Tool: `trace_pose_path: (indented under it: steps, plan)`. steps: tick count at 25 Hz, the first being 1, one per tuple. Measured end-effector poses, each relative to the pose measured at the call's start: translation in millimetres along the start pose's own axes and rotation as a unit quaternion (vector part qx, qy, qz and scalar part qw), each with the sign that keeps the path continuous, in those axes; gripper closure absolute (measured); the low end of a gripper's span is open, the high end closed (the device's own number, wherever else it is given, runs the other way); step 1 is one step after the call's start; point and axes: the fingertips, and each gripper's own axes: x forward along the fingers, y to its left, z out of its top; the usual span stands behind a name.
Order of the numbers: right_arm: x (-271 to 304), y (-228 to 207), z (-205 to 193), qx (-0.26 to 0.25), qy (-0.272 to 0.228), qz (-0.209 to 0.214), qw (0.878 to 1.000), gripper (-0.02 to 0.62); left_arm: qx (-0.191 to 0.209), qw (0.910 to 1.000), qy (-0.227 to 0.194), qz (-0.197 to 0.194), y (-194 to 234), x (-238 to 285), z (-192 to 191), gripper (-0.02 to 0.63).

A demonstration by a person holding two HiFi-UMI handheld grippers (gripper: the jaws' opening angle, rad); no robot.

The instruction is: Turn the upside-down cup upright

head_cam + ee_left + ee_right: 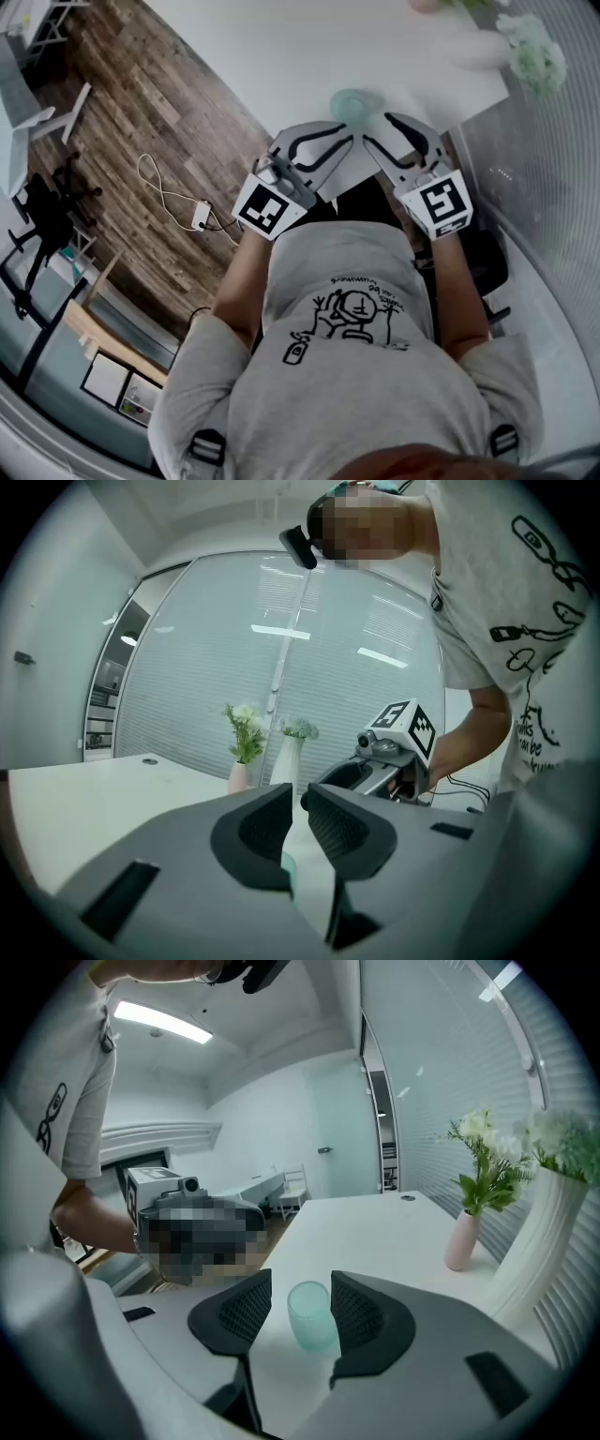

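The cup [312,1314], pale green and see-through, stands on the white table [384,1227] close to the near edge, where both hands can reach it easily. It looks wider at the top than at the bottom, so we judge its mouth is probably up, though the frosted wall keeps us from being sure.

The right gripper [301,1288] looks down on it with the jaws partly apart. The cup shows in the gap between the pads, but neither pad touches it, so nothing is held. The left gripper [299,794] points almost level from the other side. Its jaws stand nearly together with only a thin slit between them, and it holds nothing.

We read this as both tools framing the cup without bearing on it. The pink vase [459,1239] and the white vase [548,1232] stand well apart from the cup, out of the way.
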Motion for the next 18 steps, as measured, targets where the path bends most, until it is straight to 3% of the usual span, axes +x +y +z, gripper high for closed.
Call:
trace_pose_path:
  steps: [6, 11, 18]
  plan:
    - [-17, 8, 28, 0.013, -0.032, -0.002, 0.999, 0.459, -0.031, 0.9991, -0.013, 0.026, -3, -9, 26, 0.601]
    - [-30, 12, 58, 0.038, -0.062, -0.008, 0.997, 0.514, -0.117, 0.9878, -0.029, 0.099, 21, -22, 45, 0.604]
    - [-54, 21, 105, 0.058, -0.109, -0.005, 0.992, 0.537, -0.126, 0.9848, -0.035, 0.114, 13, -31, 88, 0.604]
